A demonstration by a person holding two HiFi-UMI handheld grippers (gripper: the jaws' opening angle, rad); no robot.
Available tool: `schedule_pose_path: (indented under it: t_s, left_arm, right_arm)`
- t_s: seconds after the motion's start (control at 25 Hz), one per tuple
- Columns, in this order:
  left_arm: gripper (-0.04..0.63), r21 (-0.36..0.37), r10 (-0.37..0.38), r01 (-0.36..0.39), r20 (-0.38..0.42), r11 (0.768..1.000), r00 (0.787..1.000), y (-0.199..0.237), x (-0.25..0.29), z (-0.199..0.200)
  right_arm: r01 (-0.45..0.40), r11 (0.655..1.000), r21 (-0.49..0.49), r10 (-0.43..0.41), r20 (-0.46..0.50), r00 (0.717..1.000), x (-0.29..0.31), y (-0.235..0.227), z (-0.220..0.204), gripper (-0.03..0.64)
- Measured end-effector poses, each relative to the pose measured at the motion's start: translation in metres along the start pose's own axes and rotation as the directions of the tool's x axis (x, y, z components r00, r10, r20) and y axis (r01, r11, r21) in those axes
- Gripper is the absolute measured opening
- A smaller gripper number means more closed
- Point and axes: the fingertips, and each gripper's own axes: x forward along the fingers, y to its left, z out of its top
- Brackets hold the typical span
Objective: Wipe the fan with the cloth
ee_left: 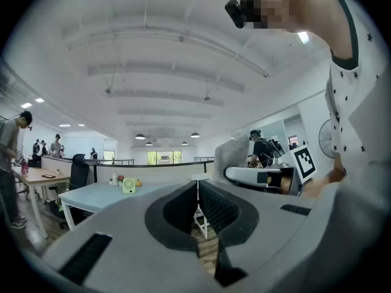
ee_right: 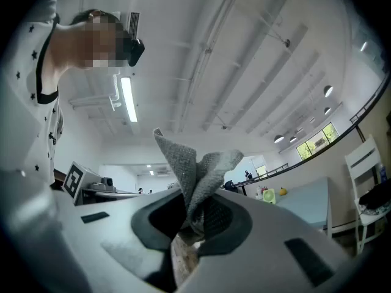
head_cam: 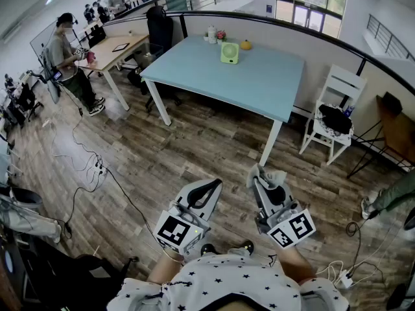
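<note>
Head view: the wearer, in a white star-print shirt (head_cam: 227, 284), stands on the dark wood-plank floor (head_cam: 194, 141), well apart from the rectangular pale-blue table (head_cam: 279, 86). The small square light-green fan (head_cam: 229, 52) stands upright near the table's far edge. Close by it are a white jar (head_cam: 211, 34), a small pink flower cluster (head_cam: 221, 35) and a round yellow object (head_cam: 246, 45). The grey left gripper (head_cam: 209, 188) and the grey right gripper (head_cam: 258, 175) are held low and side by side in front of the body, both pointing toward the table. A crumpled grey woven cloth (head_cam: 272, 176) sticks out past the tips of the right gripper. A white slatted chair (head_cam: 334, 86) carrying dark items stands to the right of the table, and a black office chair (head_cam: 159, 28) stands at its far left corner. Another person (head_cam: 68, 57) stands at a wooden desk (head_cam: 120, 47) at upper left.

Left gripper view: the two ribbed pads meet along a thin line, with nothing between them. The fan and table appear small and distant to the left.

Right gripper view: the jaws are clamped on the cloth, whose folds rise above the pads. The fan shows far off to the right, on the table.
</note>
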Motion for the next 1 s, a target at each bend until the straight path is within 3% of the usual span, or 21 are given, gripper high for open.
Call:
schedule_pose_path:
  t_s: [0.6,1.0]
  left_arm:
    - [0.032,-0.001,0.011,-0.011,-0.025,1.000,1.000,-0.002,0.017,-0.003]
    - [0.032,0.006,-0.083,0.083,-0.021,0.997,0.996,-0.036,0.078,-0.007]
  right_arm:
    - [0.012,0.999,0.049,-0.013,0.018,1.000,-0.007,-0.018,0.001,0.044]
    - [0.061,0.995,0.082,-0.062,0.012,0.998,-0.045,-0.062,0.005,0.046]
